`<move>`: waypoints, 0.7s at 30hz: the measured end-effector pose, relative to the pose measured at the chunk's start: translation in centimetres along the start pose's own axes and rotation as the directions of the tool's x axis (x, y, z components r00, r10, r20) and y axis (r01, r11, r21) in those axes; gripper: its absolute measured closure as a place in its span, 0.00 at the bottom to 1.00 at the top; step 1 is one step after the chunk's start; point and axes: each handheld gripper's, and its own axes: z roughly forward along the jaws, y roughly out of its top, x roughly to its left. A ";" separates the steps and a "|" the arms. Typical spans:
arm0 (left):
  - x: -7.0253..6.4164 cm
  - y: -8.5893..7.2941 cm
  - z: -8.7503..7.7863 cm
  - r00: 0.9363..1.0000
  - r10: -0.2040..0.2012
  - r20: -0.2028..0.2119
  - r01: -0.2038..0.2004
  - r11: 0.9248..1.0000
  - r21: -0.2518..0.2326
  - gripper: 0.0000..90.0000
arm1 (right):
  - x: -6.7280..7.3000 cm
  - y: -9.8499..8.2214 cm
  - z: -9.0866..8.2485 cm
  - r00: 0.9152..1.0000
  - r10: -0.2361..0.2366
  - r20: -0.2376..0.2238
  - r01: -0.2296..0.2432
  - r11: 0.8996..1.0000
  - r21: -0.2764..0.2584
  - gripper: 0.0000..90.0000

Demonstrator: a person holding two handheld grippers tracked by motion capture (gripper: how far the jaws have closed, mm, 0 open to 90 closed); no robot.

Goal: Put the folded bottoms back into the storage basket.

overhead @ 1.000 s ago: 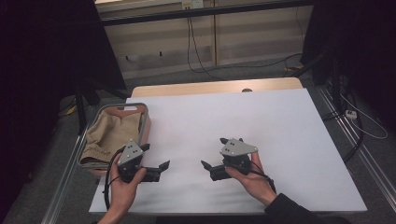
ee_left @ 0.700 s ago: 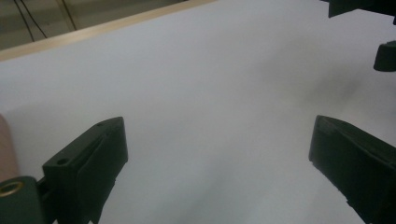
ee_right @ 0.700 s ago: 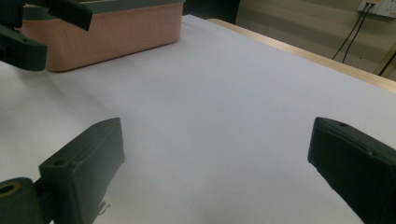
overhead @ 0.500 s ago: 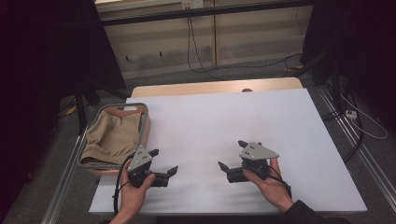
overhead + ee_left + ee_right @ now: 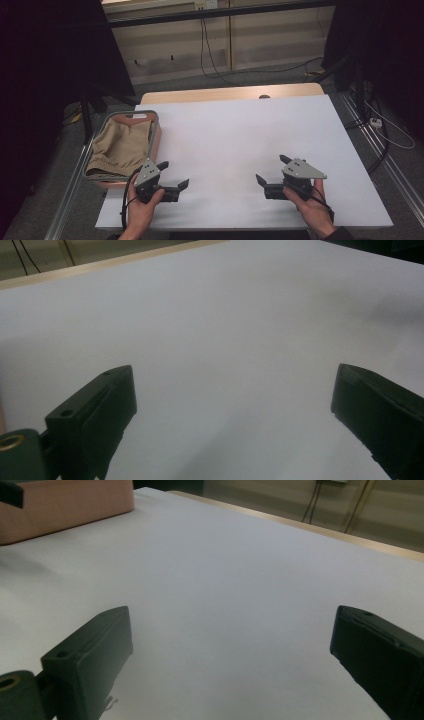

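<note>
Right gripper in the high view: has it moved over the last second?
Yes. The right gripper has slid toward the table's right edge and slightly nearer the person, widening its gap from the pink basket holding tan cloth, which stayed put.

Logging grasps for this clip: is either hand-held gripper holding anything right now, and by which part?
Nothing is held. The left hand-held gripper and the right hand-held gripper both stand open above the bare white table.

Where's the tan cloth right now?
In the high view, the tan cloth lies folded in the pink basket at the table's left edge, just beyond the left gripper, whose fingers are open and not touching it.
</note>
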 end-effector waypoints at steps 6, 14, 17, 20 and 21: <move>-0.1 -0.2 -0.4 1.000 -0.009 -0.015 0.008 1.000 -0.019 0.05 | -1.3 -1.3 -1.4 0.997 0.037 0.068 -0.037 0.999 -0.005 0.03; -0.3 -0.3 -0.2 1.000 0.008 -0.003 -0.008 1.000 -0.021 0.05 | -1.6 -2.3 -2.9 0.994 0.046 0.099 -0.044 0.999 -0.021 0.02; -0.2 -0.3 -0.2 1.000 -0.007 0.001 0.007 1.000 -0.030 0.05 | -1.4 -2.6 -2.5 0.995 0.032 0.092 -0.032 0.999 -0.006 0.02; 0.0 -0.5 0.0 1.000 -0.025 0.003 0.025 0.999 -0.022 0.05 | -1.4 -2.5 -2.4 0.993 0.025 0.115 -0.024 1.000 -0.012 0.02; 0.0 -0.5 0.1 1.000 -0.030 0.003 0.030 0.999 -0.015 0.05 | -1.5 -2.4 -2.4 0.993 0.030 0.115 -0.029 0.999 -0.014 0.02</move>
